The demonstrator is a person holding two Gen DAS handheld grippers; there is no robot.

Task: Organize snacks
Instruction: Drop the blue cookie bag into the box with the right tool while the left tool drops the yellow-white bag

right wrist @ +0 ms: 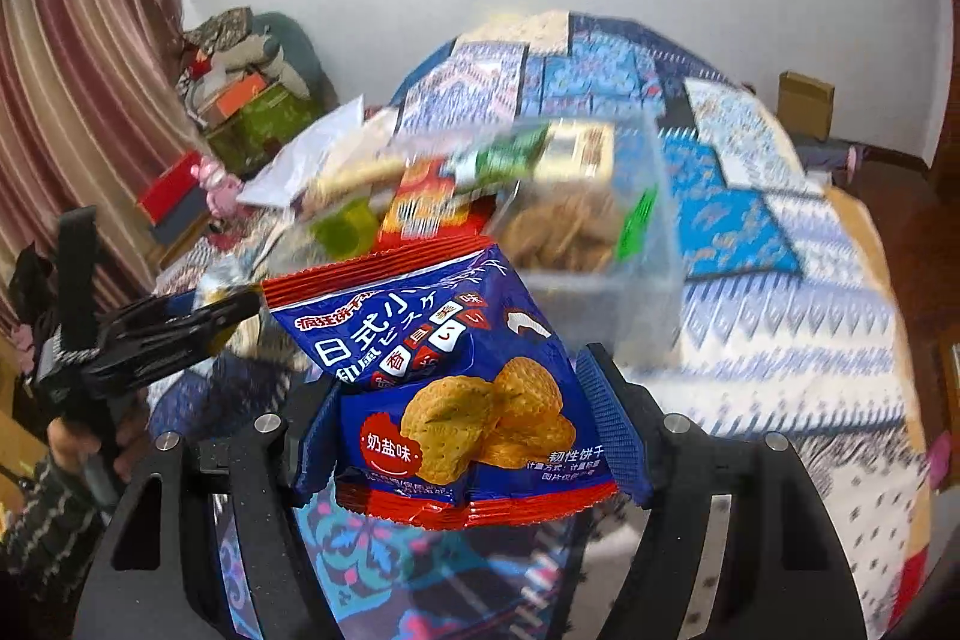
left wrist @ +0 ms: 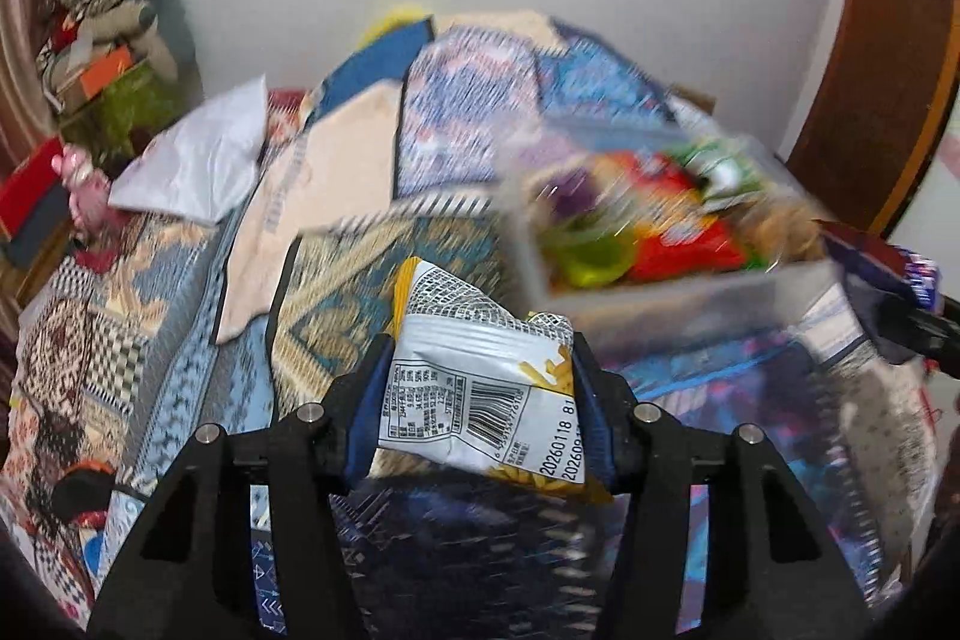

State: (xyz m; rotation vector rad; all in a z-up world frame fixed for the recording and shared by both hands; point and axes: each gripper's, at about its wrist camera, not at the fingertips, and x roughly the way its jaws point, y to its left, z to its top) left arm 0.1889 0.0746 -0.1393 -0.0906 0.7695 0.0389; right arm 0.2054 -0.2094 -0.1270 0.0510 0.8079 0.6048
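- Your left gripper (left wrist: 480, 388) has its jaws partly closed and clamped on one white and yellow snack packet (left wrist: 480, 388), barcode side facing the camera, at the lower centre of the left wrist view.
- Your right gripper (right wrist: 462, 412) has its jaws about half open and gripping one blue and red biscuit packet (right wrist: 456, 388), printed front facing the camera, at the lower centre of the right wrist view.
- In the right wrist view your left gripper shows at the left edge, held by your hand (right wrist: 78, 451) at the lower left.
- One clear plastic box (left wrist: 690, 292) sits on the bed (left wrist: 180, 340), to the right of centre in the left view. It already holds several snacks, too blurred to count.
- Both packets hang above the patterned bed cover, near the box.
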